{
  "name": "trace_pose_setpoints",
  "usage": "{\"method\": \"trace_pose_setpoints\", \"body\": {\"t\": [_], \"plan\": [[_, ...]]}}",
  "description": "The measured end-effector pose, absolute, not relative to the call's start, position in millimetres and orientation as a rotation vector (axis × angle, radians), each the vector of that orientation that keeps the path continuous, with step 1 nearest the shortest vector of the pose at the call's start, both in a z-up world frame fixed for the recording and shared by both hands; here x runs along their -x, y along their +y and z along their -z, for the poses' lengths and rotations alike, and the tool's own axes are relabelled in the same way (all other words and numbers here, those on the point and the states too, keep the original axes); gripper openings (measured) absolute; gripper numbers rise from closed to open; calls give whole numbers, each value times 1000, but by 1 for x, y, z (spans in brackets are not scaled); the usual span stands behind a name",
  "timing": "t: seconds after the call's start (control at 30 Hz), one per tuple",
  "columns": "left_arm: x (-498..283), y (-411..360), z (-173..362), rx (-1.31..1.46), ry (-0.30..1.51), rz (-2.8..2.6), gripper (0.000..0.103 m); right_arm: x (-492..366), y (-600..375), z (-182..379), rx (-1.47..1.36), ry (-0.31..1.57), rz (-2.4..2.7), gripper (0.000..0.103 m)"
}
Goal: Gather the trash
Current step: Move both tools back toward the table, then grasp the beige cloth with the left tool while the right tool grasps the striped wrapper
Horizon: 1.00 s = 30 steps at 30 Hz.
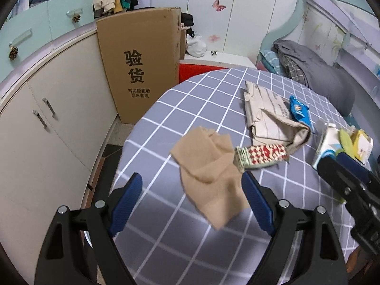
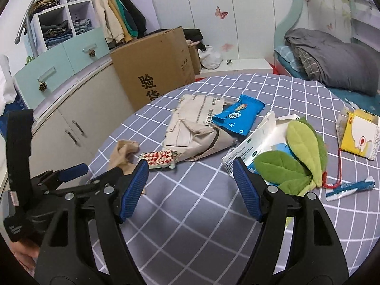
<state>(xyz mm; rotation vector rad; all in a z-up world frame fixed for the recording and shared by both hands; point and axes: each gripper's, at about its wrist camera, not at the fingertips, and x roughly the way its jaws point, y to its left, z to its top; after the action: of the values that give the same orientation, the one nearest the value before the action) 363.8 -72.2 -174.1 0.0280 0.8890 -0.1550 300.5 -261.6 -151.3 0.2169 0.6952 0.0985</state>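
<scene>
Trash lies on a round table under a grey checked cloth (image 1: 190, 237). A crumpled beige cloth (image 1: 209, 166) (image 2: 123, 152) lies just ahead of my left gripper (image 1: 192, 175) (image 2: 102, 173), which hovers open and empty. Beside it are a red-and-white patterned wrapper (image 1: 261, 155) (image 2: 161, 158), a flattened paper bag (image 1: 266, 116) (image 2: 194, 128) and a blue snack wrapper (image 1: 299, 109) (image 2: 237, 116). My right gripper (image 2: 190, 163) (image 1: 342, 166) is open over bare cloth, near a white box (image 2: 258, 144) and a green plush leaf toy (image 2: 296, 159).
A yellow carton (image 2: 358, 135) and a blue-white tube (image 2: 349, 187) lie at the table's right. A tall cardboard box (image 1: 140, 66) stands on the floor beyond the table, against beige cabinets (image 1: 59, 123). A bed with a grey duvet (image 2: 332, 57) is at the back right.
</scene>
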Motion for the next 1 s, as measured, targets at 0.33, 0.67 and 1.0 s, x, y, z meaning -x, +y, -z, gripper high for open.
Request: {"method": "trace_pose_setpoints", "body": {"t": [0.33, 0.67, 1.0], "plan": [[-371, -81, 180, -112, 889, 191, 3, -319, -251, 153, -197, 722, -120, 72], [-342, -22, 151, -18, 778, 99, 3, -339, -186, 162, 127, 783, -203, 72], [-328, 13, 141, 32, 762, 104, 3, -367, -175, 179, 160, 853, -168, 68]]}}
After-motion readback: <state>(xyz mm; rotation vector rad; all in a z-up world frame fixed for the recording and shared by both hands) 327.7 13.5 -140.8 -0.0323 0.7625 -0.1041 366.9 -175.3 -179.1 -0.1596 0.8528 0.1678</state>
